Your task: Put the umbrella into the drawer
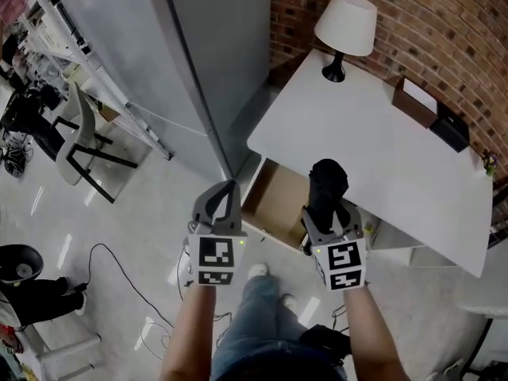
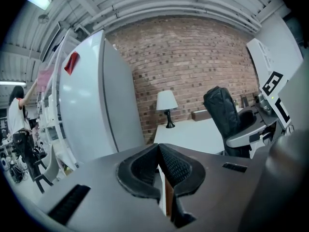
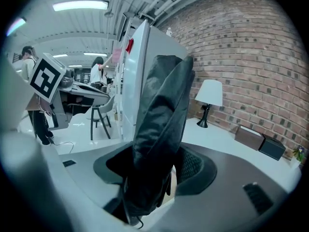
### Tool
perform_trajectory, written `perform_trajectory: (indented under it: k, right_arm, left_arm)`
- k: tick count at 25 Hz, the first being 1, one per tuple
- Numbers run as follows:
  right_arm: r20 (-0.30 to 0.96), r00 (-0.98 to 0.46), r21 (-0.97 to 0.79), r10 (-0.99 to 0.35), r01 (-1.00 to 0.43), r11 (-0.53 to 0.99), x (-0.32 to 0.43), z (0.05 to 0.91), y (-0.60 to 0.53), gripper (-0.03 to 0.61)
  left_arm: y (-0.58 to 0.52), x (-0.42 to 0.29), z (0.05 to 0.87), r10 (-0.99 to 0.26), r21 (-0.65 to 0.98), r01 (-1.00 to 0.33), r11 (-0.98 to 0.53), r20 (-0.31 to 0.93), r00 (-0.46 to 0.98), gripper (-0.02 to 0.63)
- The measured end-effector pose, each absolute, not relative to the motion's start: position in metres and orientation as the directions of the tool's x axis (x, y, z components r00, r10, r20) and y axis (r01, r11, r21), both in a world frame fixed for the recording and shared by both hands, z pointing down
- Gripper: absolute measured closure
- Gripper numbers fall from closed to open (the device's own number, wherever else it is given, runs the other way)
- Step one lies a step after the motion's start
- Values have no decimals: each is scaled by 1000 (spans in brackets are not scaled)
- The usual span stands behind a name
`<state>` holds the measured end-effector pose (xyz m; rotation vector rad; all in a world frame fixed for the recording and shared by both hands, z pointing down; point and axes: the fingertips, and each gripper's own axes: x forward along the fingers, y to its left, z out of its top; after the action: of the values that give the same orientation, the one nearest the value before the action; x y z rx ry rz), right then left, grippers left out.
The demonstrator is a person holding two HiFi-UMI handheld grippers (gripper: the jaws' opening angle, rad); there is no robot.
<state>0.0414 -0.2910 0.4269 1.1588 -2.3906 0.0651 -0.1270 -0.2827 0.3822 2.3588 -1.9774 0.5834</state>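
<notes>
A folded black umbrella (image 1: 326, 187) stands upright between the jaws of my right gripper (image 1: 327, 211), which is shut on it; in the right gripper view the umbrella (image 3: 161, 129) fills the middle. It hangs over the right part of the open drawer (image 1: 274, 201), a shallow box with a brown bottom that sticks out from under the white desk (image 1: 381, 157). My left gripper (image 1: 225, 197) is shut with nothing in it, to the left of the drawer's front corner. In the left gripper view its pads (image 2: 159, 170) meet, and the umbrella (image 2: 223, 115) shows at the right.
A white lamp (image 1: 346, 30) and two dark boxes (image 1: 432, 113) stand on the desk by the brick wall. A tall grey fridge (image 1: 159, 62) stands left of the desk. A chair (image 1: 79, 137) and cables (image 1: 119, 272) are on the floor at left.
</notes>
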Motion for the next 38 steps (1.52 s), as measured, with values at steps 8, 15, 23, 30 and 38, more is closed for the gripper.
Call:
perform_trajectory:
  k: [8,15,23,30,38]
  right_arm:
    - [543,-499,185,-676,-714,676,7,482,-318,334]
    - [637,-461,225,-617,-655,721,-18,536,-335,333]
    - [721,-402,246,-565,-613,751,-36,592,-355,332]
    - [777,-379,219,-503,-585,780,-47,639,-366,331]
    - [841,-323,192,-434,-571,798,-50,687,-373,331]
  left_arm:
    - [-311,-148,425,-918,-175,-954,-243,359,168,612]
    - [-328,-160,460,-893,-129,-955,-269,406,197,612]
    - [-339,-171,493,-867,-101,-949,-297,445,224,612]
    - [-351,-175,514,-861,-88,-950,-299,456,228,612]
    - [-360,-173,533,-856,-85,-949,-305,462,234,612]
